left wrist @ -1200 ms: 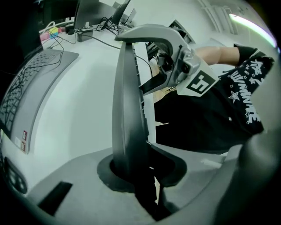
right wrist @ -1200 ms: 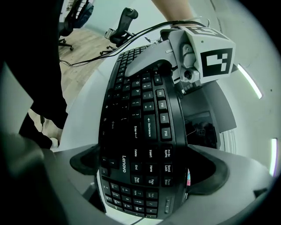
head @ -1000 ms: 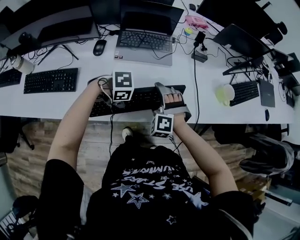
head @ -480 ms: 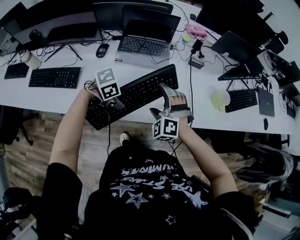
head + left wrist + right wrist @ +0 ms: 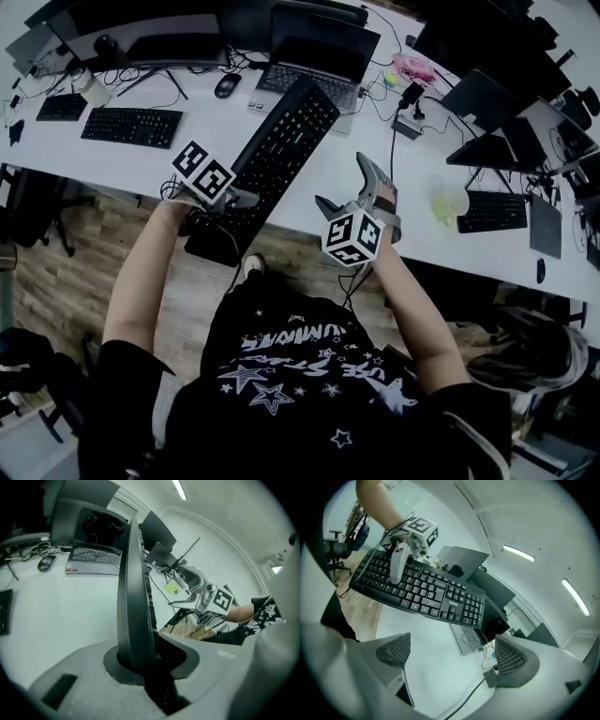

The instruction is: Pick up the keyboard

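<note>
The black keyboard [image 5: 277, 141] hangs tilted above the white desk [image 5: 122, 159], its far end toward the laptop and its near end over the desk's front edge. My left gripper [image 5: 239, 200] is shut on that near end; in the left gripper view the keyboard [image 5: 133, 597] stands edge-on, clamped between the pads of that gripper [image 5: 145, 656]. My right gripper [image 5: 345, 187] is to the right of the keyboard, open and apart from it. In the right gripper view the jaws [image 5: 452, 653] hold nothing, and the keyboard [image 5: 426, 590] floats ahead with the left gripper [image 5: 396, 566] on it.
A grey laptop [image 5: 314, 66] and a mouse [image 5: 226, 85] lie behind the keyboard. A second keyboard [image 5: 131, 127] is at the left, a yellow-green cup [image 5: 448, 202] and another keyboard [image 5: 495, 211] at the right. Cables and monitors line the back.
The keyboard has come up off the desk and swung from crosswise to diagonal, its far end toward the laptop. The right gripper has come away from its right end and risen.
</note>
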